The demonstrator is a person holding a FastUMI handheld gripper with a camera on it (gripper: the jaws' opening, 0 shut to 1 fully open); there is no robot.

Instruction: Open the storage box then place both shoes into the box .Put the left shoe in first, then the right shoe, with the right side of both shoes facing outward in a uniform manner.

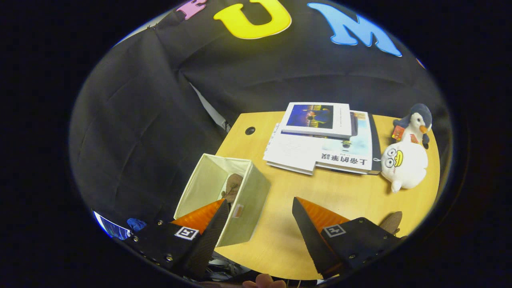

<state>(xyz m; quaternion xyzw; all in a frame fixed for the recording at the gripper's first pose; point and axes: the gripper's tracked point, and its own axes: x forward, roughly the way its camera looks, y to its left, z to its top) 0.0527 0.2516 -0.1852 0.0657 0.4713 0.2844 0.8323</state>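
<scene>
We hold our claw (260,218) with its fingers spread wide and nothing between them but bare table. The cream fabric storage box (244,200) stands open just ahead of the left finger, at the edge of the light wooden table (280,236). Inside it lies a brown shoe (233,186). A second brown shoe (392,222) peeks out beside the right finger.
</scene>
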